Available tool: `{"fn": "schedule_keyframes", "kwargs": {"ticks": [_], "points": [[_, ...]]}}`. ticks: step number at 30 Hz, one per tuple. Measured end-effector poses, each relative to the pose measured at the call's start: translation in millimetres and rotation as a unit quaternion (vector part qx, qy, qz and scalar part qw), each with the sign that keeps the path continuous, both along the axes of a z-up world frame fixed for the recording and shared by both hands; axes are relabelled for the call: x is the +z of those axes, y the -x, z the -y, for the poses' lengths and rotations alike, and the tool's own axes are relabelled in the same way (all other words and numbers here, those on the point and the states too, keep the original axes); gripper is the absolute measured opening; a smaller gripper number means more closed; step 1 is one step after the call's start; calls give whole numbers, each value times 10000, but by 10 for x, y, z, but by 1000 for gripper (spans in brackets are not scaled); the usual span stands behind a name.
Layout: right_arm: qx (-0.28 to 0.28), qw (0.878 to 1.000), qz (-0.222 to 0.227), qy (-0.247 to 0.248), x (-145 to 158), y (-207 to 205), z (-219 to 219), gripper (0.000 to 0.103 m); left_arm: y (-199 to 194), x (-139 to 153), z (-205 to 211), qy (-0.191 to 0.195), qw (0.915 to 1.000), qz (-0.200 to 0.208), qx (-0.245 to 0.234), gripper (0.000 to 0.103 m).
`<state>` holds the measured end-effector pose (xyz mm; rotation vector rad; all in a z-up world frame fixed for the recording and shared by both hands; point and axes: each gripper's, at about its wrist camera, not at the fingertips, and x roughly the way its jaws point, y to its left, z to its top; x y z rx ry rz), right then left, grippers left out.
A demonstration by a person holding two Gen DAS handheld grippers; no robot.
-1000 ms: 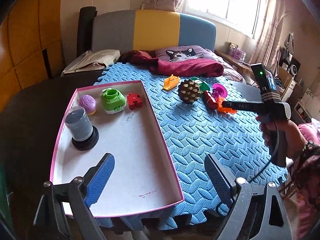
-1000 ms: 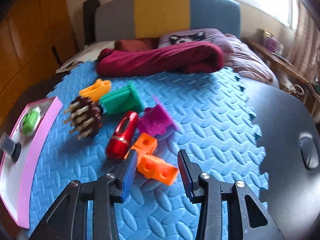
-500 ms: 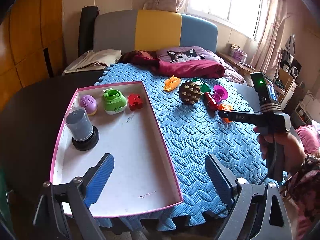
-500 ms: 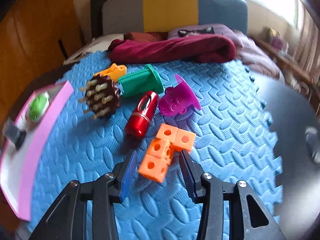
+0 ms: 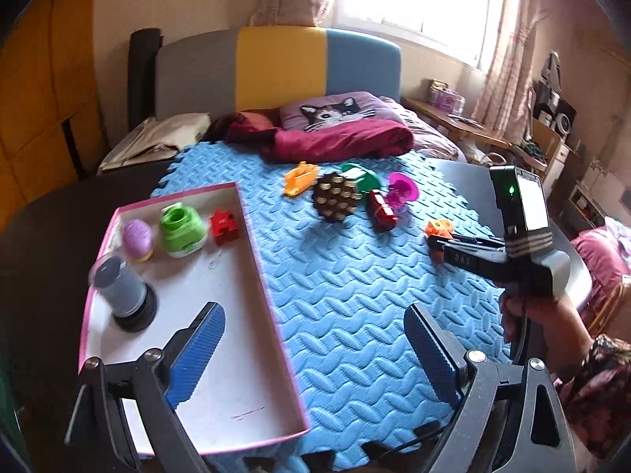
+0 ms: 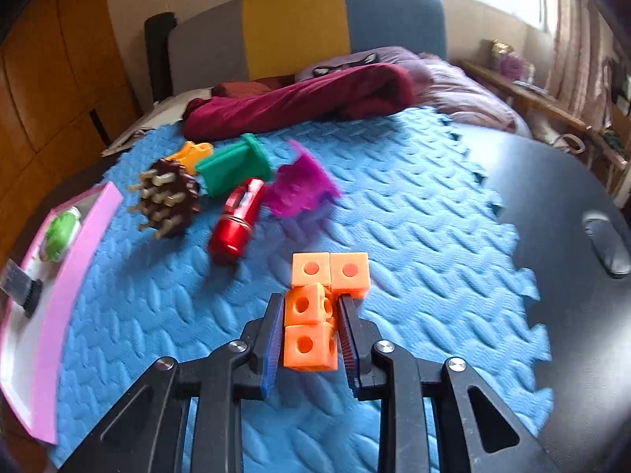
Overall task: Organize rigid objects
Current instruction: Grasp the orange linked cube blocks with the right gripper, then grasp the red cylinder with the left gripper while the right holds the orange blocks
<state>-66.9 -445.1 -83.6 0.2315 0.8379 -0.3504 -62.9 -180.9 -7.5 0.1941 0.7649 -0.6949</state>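
Note:
My right gripper (image 6: 311, 307) is shut on an orange cube block piece (image 6: 311, 327) and holds it over the blue foam mat (image 6: 394, 213); it also shows in the left wrist view (image 5: 435, 240) with the orange piece (image 5: 438, 228). A red toy (image 6: 236, 220), purple cup (image 6: 299, 189), green piece (image 6: 232, 165), brown spiky ball (image 6: 167, 199) and orange-yellow toy (image 6: 191, 153) lie on the mat. My left gripper (image 5: 311, 351) is open and empty over the near end of the pink-rimmed tray (image 5: 252, 244).
The tray holds a grey cup on a black base (image 5: 122, 295), a purple egg (image 5: 137, 236), a green-white toy (image 5: 182, 229) and a red block (image 5: 224, 226). A maroon blanket (image 6: 299, 98) lies at the mat's far edge. Dark tabletop (image 6: 572, 236) lies to the right.
My right gripper closed on the orange cube piece and lifted it off the mat, pulling back from the other toys. The left gripper stayed open, shifting only slightly.

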Motion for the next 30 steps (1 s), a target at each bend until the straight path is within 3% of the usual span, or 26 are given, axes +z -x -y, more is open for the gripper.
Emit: {"fn": "schedule_keyframes", "kwargs": {"ticks": [5, 13, 22, 30], "points": [[-345, 9994, 71, -50, -27, 166, 125, 26, -18, -4, 363, -153, 9997, -62, -182, 93], [-369, 9990, 265, -5, -56, 295, 94, 26, -294, -122, 1035, -314, 9989, -254, -226, 92], [-377, 9977, 476, -290, -68, 330, 164, 26, -630, -401, 1653, -568, 9972, -407, -269, 87], [-381, 9962, 623, -480, -79, 374, 211, 26, -795, -569, 1959, -673, 9956, -374, -525, 75]]}}
